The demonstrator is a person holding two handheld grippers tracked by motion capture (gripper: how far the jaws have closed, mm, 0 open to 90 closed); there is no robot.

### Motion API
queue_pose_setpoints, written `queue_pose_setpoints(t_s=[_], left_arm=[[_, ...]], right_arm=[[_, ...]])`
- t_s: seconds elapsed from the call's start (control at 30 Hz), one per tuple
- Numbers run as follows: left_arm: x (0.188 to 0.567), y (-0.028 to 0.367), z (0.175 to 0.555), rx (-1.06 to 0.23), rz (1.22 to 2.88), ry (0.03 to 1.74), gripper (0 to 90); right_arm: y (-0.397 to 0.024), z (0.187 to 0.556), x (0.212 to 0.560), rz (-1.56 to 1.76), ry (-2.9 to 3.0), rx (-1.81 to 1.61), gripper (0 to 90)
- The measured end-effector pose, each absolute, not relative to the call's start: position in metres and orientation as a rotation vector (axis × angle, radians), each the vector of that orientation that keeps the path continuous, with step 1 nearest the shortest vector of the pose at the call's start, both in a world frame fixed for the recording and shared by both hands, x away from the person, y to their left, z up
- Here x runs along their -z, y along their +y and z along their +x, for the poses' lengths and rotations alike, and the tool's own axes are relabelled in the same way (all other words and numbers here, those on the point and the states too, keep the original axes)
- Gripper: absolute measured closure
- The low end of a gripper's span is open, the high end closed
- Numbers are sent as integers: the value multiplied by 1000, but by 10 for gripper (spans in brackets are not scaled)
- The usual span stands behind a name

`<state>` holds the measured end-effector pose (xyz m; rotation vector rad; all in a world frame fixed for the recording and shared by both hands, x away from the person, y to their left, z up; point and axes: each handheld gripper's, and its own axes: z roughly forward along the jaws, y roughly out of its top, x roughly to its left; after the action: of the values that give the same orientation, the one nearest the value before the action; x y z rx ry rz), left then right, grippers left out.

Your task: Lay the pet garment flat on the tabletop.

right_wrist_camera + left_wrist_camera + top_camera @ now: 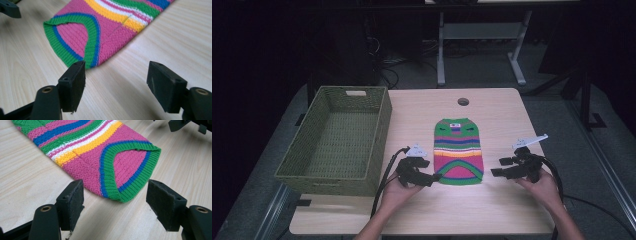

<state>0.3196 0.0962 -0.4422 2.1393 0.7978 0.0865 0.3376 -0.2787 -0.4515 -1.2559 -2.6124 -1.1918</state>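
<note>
- Green woven basket [319,155] sits on the left side of the light wood table [502,107], w/ one corner hanging past the table's left edge. Rectangular, tall walls, cut-out handle slot in the far wall. Nothing inside that I can see; just the woven floor.
- Small striped knit sweater [458,152] lies flat mid-table, right of the basket and apart from it. Bands of green, blue, pink, white, yellow; neck end points away from the person, hem end w/ green-and-blue ribbed trim faces them.
- A small label patch shows at the sweater's neck in the high view; too small to read. No other writing or brand legible anywhere.
- Left gripper [435,176] held in the left hand [396,192], low over the table at the sweater's near-left corner. In the left gripper view its jaws stand wide apart, the hem corner [120,196] lying between them, nothing pinched.
- Right gripper [498,166] held in the right hand [544,189], just right of the sweater's near-right corner. Jaws spread apart, holding nothing; in the right gripper view the hem corner sits just beyond the left jaw, bare tabletop between the pads.
- Round cable hole [463,102] near the table's far edge, beyond the sweater.
</note>
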Motion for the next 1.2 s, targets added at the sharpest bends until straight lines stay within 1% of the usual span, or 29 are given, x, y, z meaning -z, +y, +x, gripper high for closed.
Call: queue_pose_setpoints(t_s=[0.63,1.2], left_arm=[[443,106,307,-97,2167,796,281],[441,117,295,-95,2157,802,259]], right_arm=[[-287,322,455,-1258,-2607,1216,293],[-310,302,460,-1280,-2600,1243,290]])
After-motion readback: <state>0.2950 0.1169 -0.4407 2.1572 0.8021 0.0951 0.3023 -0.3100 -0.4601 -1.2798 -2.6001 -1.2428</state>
